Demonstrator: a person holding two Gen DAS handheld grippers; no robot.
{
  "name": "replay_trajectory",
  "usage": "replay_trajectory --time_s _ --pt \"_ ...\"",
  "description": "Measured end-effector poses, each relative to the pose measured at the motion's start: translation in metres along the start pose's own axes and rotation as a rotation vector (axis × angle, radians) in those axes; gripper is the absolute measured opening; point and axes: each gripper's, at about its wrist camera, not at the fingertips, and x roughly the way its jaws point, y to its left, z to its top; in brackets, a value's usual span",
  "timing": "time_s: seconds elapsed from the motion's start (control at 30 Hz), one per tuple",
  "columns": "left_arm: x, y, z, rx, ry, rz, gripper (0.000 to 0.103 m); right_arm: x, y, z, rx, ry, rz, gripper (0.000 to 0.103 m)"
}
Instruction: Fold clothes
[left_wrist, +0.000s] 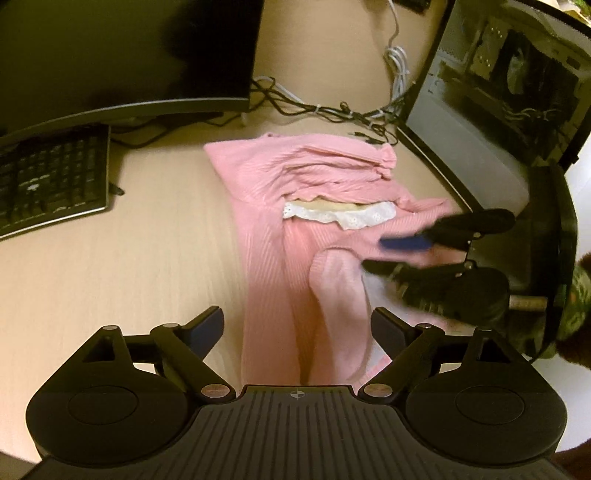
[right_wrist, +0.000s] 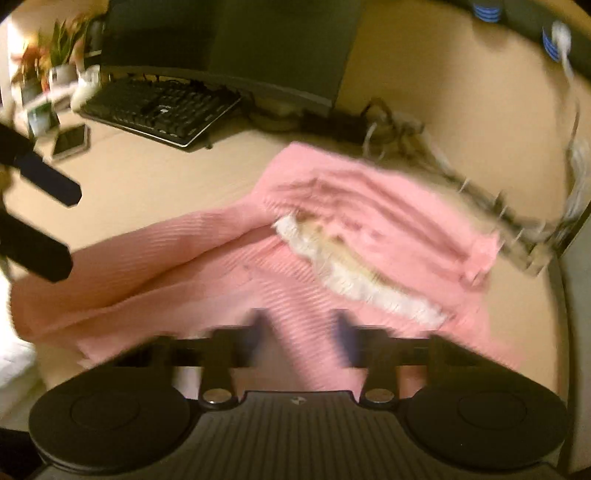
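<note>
A pink ribbed knit garment (left_wrist: 295, 221) lies crumpled on the pale wood-grain desk (left_wrist: 129, 266), its bunched upper part toward the far edge near a tangle of dark and white cables (left_wrist: 332, 107), its long lower part running toward the near edge. A strip of white eyelet lace trim (left_wrist: 332, 216) shows across the middle, under a fold of the pink fabric. One rounded fold of smooth, paler pink cloth (left_wrist: 336, 284) rises near the right side. The left gripper (left_wrist: 297, 325) hangs above the garment's near end with its jaws spread wide and nothing between them; its fingers are black with dark blue pads. The right gripper (left_wrist: 373, 254) reaches in from the right over the garment; both views of it are smeared by motion, so whether its jaws pinch the cloth cannot be told, though they stand nearly together. At the far left corner sit a black keyboard (left_wrist: 51, 177) and a dark monitor (left_wrist: 125, 51). An open computer case (left_wrist: 509, 81) of grey metal stands at the far right edge. No writing is legible
</note>
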Motion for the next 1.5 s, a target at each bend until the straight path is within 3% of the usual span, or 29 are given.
replay_trajectory --time_s 0.23,0.47,0.57,0.83,0.97,1.07,1.13,1.27,1.33,1.37,1.4,1.47,1.5 --pt "-0.004 -0.019 -0.002 0.053 -0.012 -0.004 0.093 -0.06 -0.019 -0.033 0.093 -0.006 0.022 0.003" --pt "0.001 -0.033 -0.005 0.103 -0.002 -0.033 0.094 -0.095 -0.031 -0.099 0.185 0.104 -0.039 0.004" --pt "0.002 -0.034 -0.008 0.111 0.007 -0.037 0.095 -0.108 -0.036 -0.111 0.229 0.098 -0.075 0.005" --pt "0.009 -0.032 -0.062 0.164 0.093 -0.031 0.095 -0.127 -0.048 -0.147 0.227 0.109 -0.275 0.033" --pt "0.015 -0.03 -0.083 0.139 0.118 0.004 0.095 -0.127 -0.075 -0.157 0.421 0.047 -0.273 0.037" --pt "0.016 -0.025 -0.084 0.088 0.088 0.03 0.087 -0.116 -0.091 -0.159 0.475 0.019 -0.334 0.037" --pt "0.019 -0.022 -0.081 0.077 0.076 0.06 0.081 -0.107 -0.092 -0.159 0.419 0.021 -0.367 0.037" --pt "0.028 -0.015 -0.073 0.036 0.065 0.084 0.071 -0.093 -0.103 -0.16 0.451 0.023 -0.326 0.038" --pt "0.032 -0.016 -0.07 0.039 0.058 0.091 0.053 -0.089 -0.109 -0.159 0.512 -0.003 -0.267 0.038" --pt "0.033 -0.017 -0.068 0.048 0.054 0.099 0.033 -0.087 -0.11 -0.158 0.541 -0.022 -0.235 0.037" --pt "0.034 -0.018 -0.067 0.055 0.052 0.108 0.022 -0.087 -0.11 -0.156 0.563 -0.035 -0.206 0.028" --pt "0.033 -0.012 -0.062 0.051 0.04 0.137 0.02 -0.088 -0.107 -0.149 0.573 -0.062 -0.159 0.004" --pt "0.032 -0.008 -0.059 0.047 0.033 0.154 0.019 -0.095 -0.103 -0.143 0.561 -0.082 -0.153 0.004"
